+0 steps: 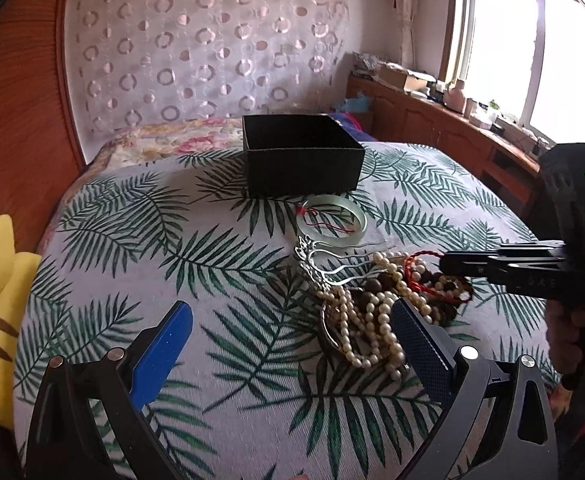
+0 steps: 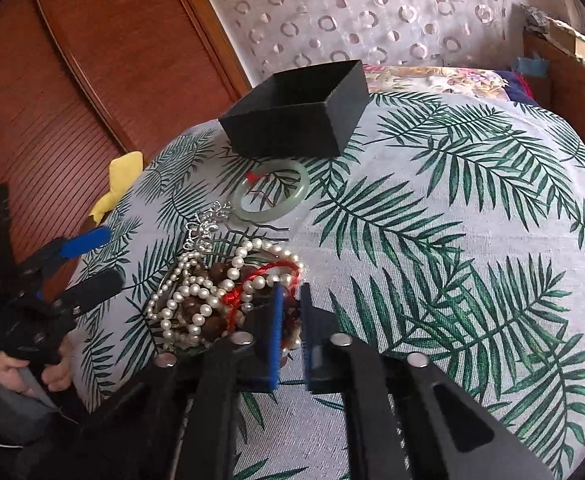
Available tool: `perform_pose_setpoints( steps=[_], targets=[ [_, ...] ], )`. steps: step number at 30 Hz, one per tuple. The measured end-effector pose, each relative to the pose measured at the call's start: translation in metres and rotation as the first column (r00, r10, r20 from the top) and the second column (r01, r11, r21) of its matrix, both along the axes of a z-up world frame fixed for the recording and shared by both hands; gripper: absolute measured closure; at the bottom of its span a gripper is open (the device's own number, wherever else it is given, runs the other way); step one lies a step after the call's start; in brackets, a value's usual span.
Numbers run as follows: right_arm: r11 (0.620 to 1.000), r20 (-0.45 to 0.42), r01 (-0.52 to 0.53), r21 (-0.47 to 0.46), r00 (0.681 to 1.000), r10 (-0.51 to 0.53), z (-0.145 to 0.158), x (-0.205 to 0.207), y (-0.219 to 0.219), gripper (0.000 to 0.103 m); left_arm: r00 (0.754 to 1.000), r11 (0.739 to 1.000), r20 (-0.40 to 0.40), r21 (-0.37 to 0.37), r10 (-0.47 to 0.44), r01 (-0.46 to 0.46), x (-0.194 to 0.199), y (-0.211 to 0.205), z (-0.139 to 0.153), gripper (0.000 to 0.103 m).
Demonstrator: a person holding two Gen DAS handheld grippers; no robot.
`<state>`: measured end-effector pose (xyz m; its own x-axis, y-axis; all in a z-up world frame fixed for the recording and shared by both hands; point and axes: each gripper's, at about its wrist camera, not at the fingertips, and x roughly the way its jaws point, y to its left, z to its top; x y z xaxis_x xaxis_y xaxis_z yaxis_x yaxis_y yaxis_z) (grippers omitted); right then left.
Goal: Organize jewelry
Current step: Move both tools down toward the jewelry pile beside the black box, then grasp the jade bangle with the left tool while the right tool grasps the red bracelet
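An open black box [image 1: 302, 154] [image 2: 296, 112] stands on a leaf-print cloth. In front of it lie a pale green jade bangle [image 1: 332, 220] [image 2: 272, 194], a silver hair pin [image 1: 316, 260] [image 2: 206, 226] and a tangled pile of pearl necklaces [image 1: 368, 312] [image 2: 196, 292] with brown beads and a red cord bracelet [image 1: 424, 276] [image 2: 248, 284]. My left gripper [image 1: 292, 340] [image 2: 92, 260] is open, low beside the pile. My right gripper [image 2: 290, 300] [image 1: 446, 262] is nearly closed around the red cord and beads at the pile's edge.
A yellow plush [image 1: 0, 304] lies at the cloth's left edge by a wooden headboard [image 1: 16, 100]. A patterned curtain [image 1: 212, 48] hangs behind. A cluttered wooden cabinet [image 1: 452, 120] runs under the window on the right.
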<state>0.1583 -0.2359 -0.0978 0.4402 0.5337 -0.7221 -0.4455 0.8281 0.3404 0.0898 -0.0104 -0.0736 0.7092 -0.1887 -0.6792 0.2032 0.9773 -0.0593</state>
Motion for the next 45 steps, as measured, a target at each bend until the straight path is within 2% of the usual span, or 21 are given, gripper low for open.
perform_pose_setpoints(
  steps=[12, 14, 17, 20, 22, 29, 41, 45],
  targets=[
    [0.999, 0.162, 0.027, 0.031, 0.986, -0.032, 0.046, -0.009, -0.027, 0.095, 0.993, 0.996, -0.086, -0.016, -0.084, 0.083, 0.049, -0.017, -0.008, 0.007],
    [0.999, 0.193, 0.043, 0.029, 0.98, -0.048, 0.054, -0.009, -0.033, 0.095, 0.989, 0.994, -0.104, -0.025, -0.109, 0.107, 0.059, -0.022, -0.009, 0.009],
    [0.998, 0.217, 0.062, 0.022, 0.974, -0.065, 0.06, -0.006, -0.04, 0.095, 0.981, 0.99, -0.133, -0.035, -0.139, 0.135, 0.074, -0.031, -0.008, 0.019],
    [0.997, 0.216, 0.078, 0.022, 0.973, -0.081, 0.059, -0.001, -0.047, 0.095, 0.974, 0.985, -0.148, -0.019, -0.17, 0.169, 0.087, -0.043, -0.006, 0.024],
    [0.996, 0.218, 0.086, 0.019, 0.972, -0.088, 0.057, -0.001, -0.048, 0.095, 0.965, 0.981, -0.174, -0.035, -0.194, 0.191, 0.098, -0.049, -0.006, 0.025],
    [0.996, 0.225, 0.092, -0.002, 0.97, -0.089, 0.053, 0.005, -0.05, 0.095, 0.949, 0.975, -0.229, 0.0, -0.214, 0.22, 0.122, -0.065, -0.014, 0.031],
    [0.997, 0.221, 0.076, -0.001, 0.972, -0.074, 0.043, 0.018, -0.046, 0.095, 0.953, 0.962, -0.22, 0.128, -0.208, 0.239, 0.13, -0.076, -0.019, 0.031],
    [0.998, 0.224, 0.067, 0.002, 0.972, -0.066, 0.041, 0.017, -0.045, 0.095, 0.953, 0.963, -0.222, 0.126, -0.207, 0.239, 0.131, -0.072, -0.019, 0.031]
  ],
)
